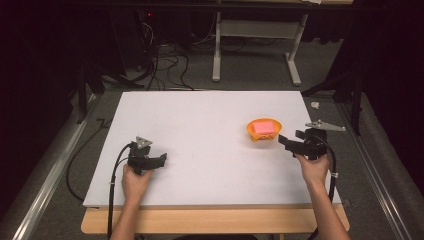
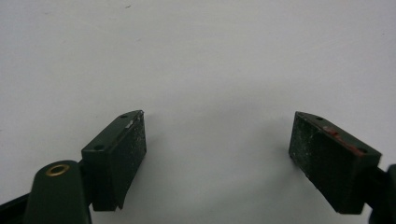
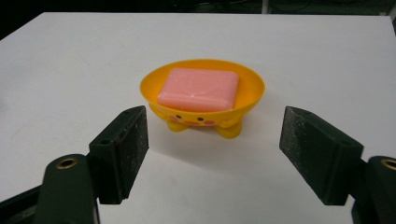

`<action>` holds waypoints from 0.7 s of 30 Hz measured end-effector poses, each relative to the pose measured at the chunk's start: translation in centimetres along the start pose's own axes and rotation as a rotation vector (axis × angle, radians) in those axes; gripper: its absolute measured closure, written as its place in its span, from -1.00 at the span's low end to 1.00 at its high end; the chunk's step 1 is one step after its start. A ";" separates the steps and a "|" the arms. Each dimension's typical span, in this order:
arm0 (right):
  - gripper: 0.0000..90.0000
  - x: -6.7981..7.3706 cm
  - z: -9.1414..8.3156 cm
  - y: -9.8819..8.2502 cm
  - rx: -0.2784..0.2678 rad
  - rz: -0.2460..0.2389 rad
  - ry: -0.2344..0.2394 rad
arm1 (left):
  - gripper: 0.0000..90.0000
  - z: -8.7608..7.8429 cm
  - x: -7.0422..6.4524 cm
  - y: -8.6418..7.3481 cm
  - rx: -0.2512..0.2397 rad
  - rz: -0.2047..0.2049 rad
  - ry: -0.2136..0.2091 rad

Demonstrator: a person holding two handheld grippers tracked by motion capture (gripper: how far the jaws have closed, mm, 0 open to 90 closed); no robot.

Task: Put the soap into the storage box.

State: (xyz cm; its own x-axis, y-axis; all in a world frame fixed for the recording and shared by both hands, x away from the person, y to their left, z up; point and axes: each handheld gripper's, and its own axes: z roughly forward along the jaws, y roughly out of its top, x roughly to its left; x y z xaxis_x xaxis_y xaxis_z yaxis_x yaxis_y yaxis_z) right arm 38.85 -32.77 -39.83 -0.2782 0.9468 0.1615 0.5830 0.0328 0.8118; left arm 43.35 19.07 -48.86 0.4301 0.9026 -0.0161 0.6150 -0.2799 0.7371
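1. My right gripper (image 3: 212, 154) stands wide, holding nothing; the soap (image 3: 199, 88) lies in the yellow dish (image 3: 243, 105) just ahead.
2. Closing crookedly could tip that dish.
3. My left gripper (image 2: 217, 154) rests wide, idle.

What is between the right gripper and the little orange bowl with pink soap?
Nothing: bare white table separates the right gripper from the orange bowl, seen in the right gripper view.

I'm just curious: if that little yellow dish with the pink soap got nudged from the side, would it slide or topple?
The dish stands on short stubby feet, so it probably slides on the smooth white table rather than tipping. It looks like thin plastic, likely light. The soap lies loose inside and might shift.
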 end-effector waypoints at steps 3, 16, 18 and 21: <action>-0.46 -0.1 0.1 -0.7 0.004 0.000 0.002 | -0.57 0.0 0.0 0.0 0.000 0.000 0.000; -0.42 -0.2 0.7 -3.2 0.013 0.023 0.003 | -0.57 0.0 0.0 0.0 0.000 0.002 0.001; -0.41 -0.2 0.8 -3.5 0.013 0.028 -0.006 | -0.57 0.0 0.0 0.0 0.000 0.002 0.001; -0.40 -0.3 1.0 -3.9 0.018 0.033 -0.015 | -0.56 0.0 0.0 0.0 0.000 0.002 0.001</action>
State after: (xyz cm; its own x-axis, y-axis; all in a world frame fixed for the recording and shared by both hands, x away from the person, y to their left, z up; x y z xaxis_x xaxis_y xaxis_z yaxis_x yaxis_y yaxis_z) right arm 37.42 -32.90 -43.66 -0.2469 0.9523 0.1795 0.6057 0.0070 0.7957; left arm 43.34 19.06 -48.86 0.4311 0.9022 -0.0139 0.6139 -0.2820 0.7373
